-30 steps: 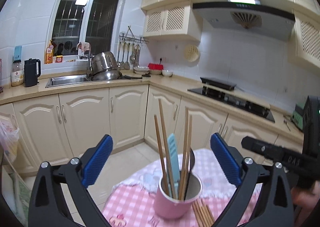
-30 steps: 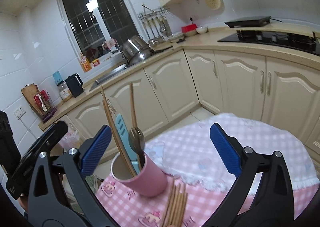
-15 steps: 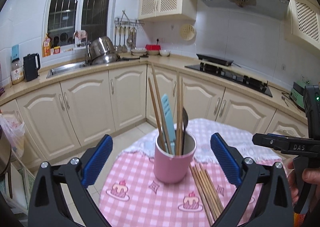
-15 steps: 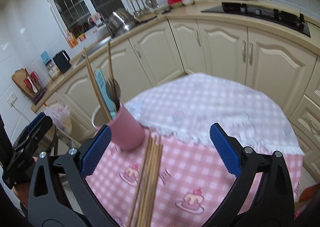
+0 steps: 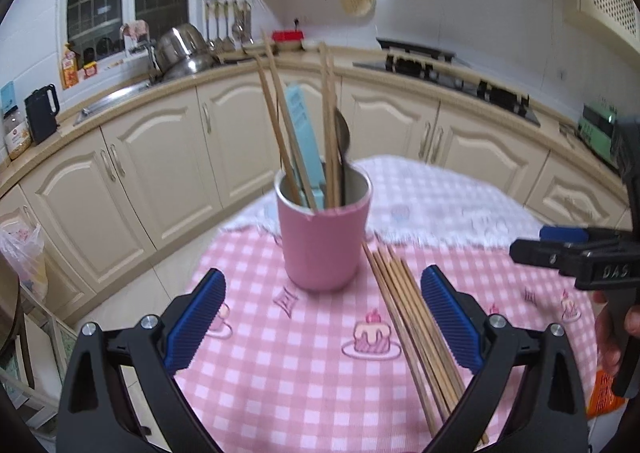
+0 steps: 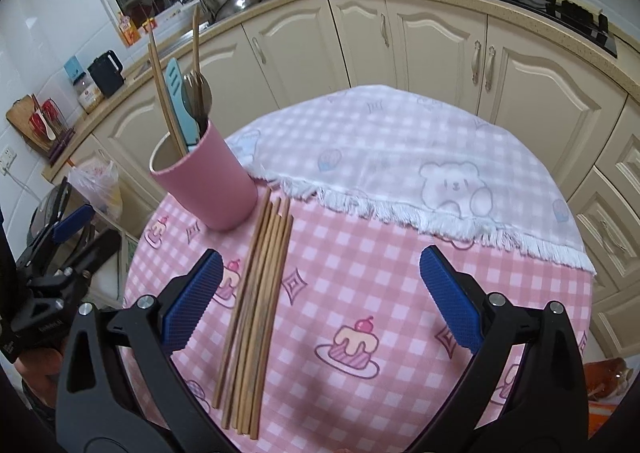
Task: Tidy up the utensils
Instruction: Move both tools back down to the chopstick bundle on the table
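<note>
Hiding utensil bases, pink cup (image 5: 323,237) — both tools (image 5: 320,317) (image 6: 318,299) gape, empty.

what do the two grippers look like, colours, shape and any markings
Both match: the left gripper and right gripper have black plastic frames with triangular cutouts, silver screw heads at the joints, and ribbed blue pads on the fingers. Seen from the left wrist view, the right gripper's side bears the raised letters DAS.

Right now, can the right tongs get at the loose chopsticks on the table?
Probably yes. The right tongs are open, and the loose chopsticks lie flat just inside their left finger with nothing on top; the pink cup stands beyond the bundle's far end.
</note>
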The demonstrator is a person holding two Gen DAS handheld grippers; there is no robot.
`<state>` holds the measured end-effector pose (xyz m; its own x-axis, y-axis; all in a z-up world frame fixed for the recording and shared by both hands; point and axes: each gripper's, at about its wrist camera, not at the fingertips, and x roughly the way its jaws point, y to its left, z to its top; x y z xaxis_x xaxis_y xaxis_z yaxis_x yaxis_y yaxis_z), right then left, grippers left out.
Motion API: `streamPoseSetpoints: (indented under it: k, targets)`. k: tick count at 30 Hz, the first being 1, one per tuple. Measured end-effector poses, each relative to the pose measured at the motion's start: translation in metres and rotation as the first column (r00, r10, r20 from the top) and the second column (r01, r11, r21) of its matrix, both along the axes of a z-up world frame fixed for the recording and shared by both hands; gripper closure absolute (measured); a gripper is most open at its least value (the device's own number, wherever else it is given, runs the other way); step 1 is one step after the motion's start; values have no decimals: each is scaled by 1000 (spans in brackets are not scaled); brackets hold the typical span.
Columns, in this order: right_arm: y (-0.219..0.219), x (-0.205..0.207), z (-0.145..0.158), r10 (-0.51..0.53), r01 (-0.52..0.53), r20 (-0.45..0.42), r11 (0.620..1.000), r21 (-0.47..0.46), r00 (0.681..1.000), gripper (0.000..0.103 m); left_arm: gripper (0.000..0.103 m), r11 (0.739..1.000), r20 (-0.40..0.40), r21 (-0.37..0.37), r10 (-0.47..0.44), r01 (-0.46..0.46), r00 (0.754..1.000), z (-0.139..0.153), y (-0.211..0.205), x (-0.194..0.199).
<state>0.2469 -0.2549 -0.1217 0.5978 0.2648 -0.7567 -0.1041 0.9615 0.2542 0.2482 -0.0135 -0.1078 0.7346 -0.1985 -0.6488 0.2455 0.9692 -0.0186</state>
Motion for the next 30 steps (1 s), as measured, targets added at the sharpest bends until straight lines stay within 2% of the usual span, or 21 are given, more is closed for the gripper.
streamPoseSetpoints:
  k: [8, 16, 24, 26, 30]
  targets:
    - [2, 1, -22, 19, -20, -61, 999, -31, 998, 6, 7, 998, -128, 52, -14, 21, 992, -38, -17, 9]
    - [1, 2, -36, 27, -32, -97, 998, -56, 995, 6, 7, 995, -236, 96, -6, 30, 972, -73, -31, 22]
    - [3, 2, -50, 36, -47, -133, 996, -78, 990, 6, 7, 988, -279, 144, -6, 48, 960, -97, -48, 31]
    - [5, 3, -52, 35, -48, -139, 995, -85, 990, 6, 7, 988, -269, 144, -13, 54, 963, -99, -50, 31]
    - [18, 6, -61, 54, -74, -163, 990, -118, 985, 6, 7, 978, -243, 197, -21, 70, 970, -103, -53, 25]
